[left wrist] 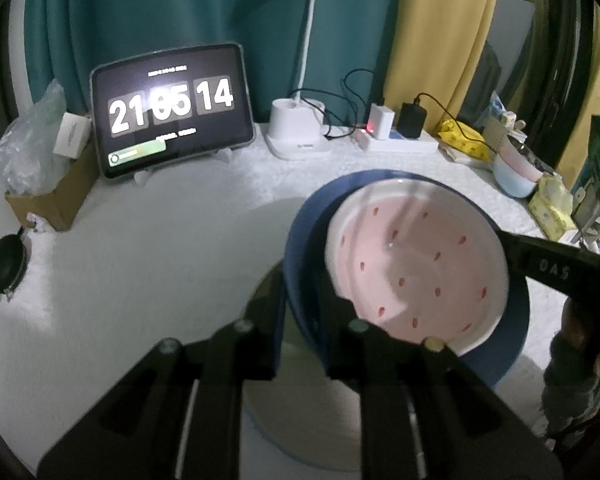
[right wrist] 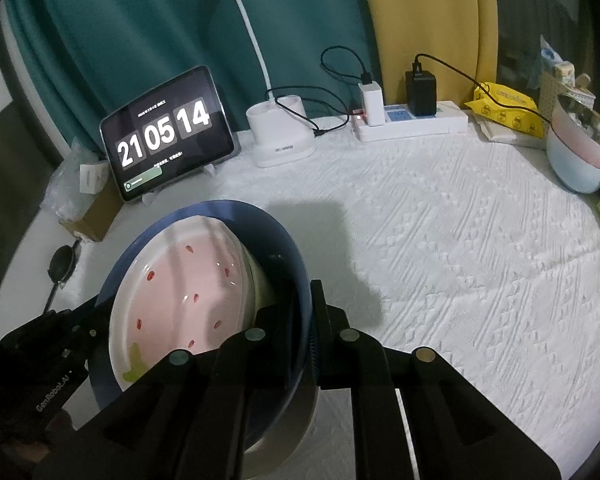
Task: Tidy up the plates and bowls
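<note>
A dark blue bowl (left wrist: 300,248) holds a pink strawberry-print bowl (left wrist: 416,256) nested inside it, held above the white cloth. My left gripper (left wrist: 300,340) is shut on the blue bowl's near-left rim. My right gripper (right wrist: 302,320) is shut on the blue bowl's (right wrist: 288,248) right rim, with the pink bowl (right wrist: 180,292) to its left; it also shows as a black arm (left wrist: 548,264) in the left wrist view. A white plate (left wrist: 300,432) lies under the bowls. The left gripper body (right wrist: 48,352) appears at lower left in the right wrist view.
A tablet clock (left wrist: 172,112), a white desk lamp base (left wrist: 296,128) and a power strip with chargers (left wrist: 396,136) stand at the back. A cardboard box with plastic (left wrist: 44,184) is at left. Stacked pink and pale blue bowls (right wrist: 580,156) and yellow packets (right wrist: 504,108) are at right.
</note>
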Tool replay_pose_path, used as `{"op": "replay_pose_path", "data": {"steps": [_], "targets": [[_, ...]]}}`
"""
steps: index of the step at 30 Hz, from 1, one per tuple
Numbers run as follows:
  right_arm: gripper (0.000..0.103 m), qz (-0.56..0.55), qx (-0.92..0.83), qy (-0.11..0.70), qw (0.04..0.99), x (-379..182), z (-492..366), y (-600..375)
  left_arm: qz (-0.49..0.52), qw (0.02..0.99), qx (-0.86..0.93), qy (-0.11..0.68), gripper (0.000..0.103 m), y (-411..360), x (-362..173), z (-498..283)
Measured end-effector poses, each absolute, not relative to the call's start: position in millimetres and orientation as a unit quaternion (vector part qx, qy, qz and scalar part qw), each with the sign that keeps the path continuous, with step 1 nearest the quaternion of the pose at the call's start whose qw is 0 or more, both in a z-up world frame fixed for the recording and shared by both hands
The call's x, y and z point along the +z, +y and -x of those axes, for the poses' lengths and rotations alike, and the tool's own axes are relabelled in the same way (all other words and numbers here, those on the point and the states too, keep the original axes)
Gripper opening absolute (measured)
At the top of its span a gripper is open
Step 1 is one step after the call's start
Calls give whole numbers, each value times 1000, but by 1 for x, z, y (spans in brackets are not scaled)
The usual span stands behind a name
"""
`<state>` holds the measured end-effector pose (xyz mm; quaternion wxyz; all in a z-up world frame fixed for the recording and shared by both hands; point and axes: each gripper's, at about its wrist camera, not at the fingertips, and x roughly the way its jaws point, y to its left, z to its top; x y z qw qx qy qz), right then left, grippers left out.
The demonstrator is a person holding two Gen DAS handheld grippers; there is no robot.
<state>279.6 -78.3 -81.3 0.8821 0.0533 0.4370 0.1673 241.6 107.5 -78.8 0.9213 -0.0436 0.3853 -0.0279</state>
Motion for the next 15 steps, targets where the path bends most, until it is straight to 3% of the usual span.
{"op": "replay_pose_path", "data": {"steps": [8, 15], "targets": [[15, -43, 160, 439, 883, -81, -278, -81, 35, 923, -10, 384, 19, 103, -79, -237], [26, -48, 151, 436, 886, -78, -273, -87, 35, 927, 2, 373, 29, 104, -74, -228]]}}
